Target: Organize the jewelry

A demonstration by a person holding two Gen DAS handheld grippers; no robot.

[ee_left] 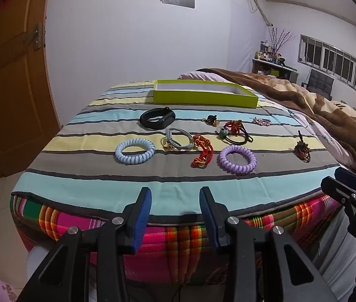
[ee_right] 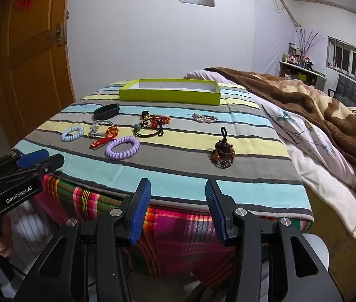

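Several pieces of jewelry lie on a striped cloth on the bed: a blue coil band (ee_left: 135, 151), a purple coil band (ee_left: 237, 159) (ee_right: 122, 147), a black wristband (ee_left: 158, 117), a grey bangle (ee_left: 178, 139), a red knotted cord (ee_left: 202, 150), a brown beaded bracelet (ee_right: 222, 153) and a pearl clip (ee_right: 205, 118). A lime-green tray (ee_left: 204, 96) (ee_right: 170, 95) stands empty behind them. My left gripper (ee_left: 175, 201) is open and empty at the bed's front edge. My right gripper (ee_right: 178, 196) is open and empty there too.
A brown blanket (ee_right: 316, 105) and a white floral quilt (ee_right: 303, 136) lie to the right. A wooden door (ee_left: 9, 75) is at the left. The right gripper's body shows at the left wrist view's right edge (ee_left: 354, 193).
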